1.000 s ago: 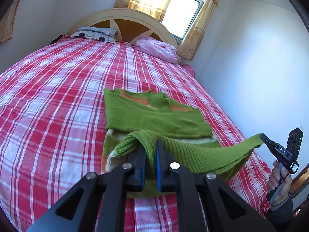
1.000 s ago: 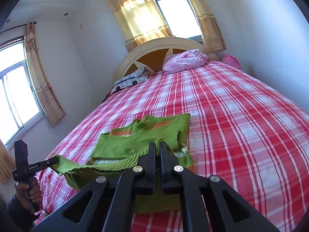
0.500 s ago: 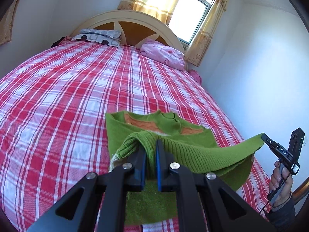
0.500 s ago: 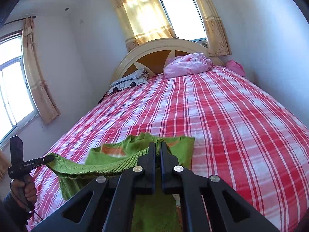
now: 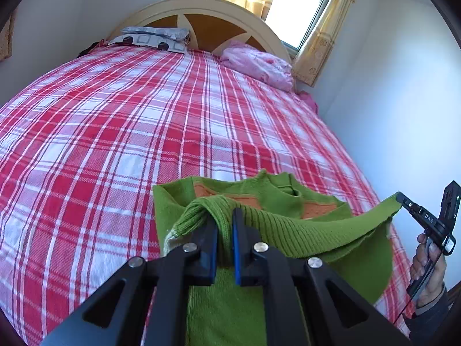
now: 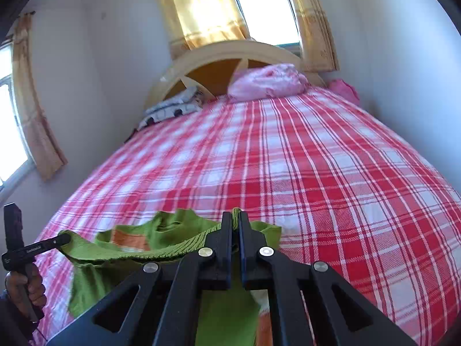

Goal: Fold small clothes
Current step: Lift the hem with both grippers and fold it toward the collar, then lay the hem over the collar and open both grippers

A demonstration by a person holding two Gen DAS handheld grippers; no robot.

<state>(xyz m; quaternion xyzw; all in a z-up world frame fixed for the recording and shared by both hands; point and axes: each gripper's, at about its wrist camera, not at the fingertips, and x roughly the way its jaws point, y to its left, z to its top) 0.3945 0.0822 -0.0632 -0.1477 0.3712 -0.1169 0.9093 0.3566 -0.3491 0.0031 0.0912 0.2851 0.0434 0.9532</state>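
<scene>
Each claw, left (image 5: pixel 224 225) and right (image 6: pixel 234 225), pinches the green sweater's (image 5: pixel 302 230) ribbed hem, holding it taut to fold toward the far collar.

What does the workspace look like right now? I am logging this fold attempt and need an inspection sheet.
Surface: bed with red plaid sheet.
Job's things: green sweater, ribbed hem lifted, collar end on the sheet.
Clutter: pink bundle, patterned pillow by the headboard.
Grippers: left gripper and right gripper each shut on the hem.
Cables: thin cord below the right handle.
Surroundings: curtained window, white walls.
</scene>
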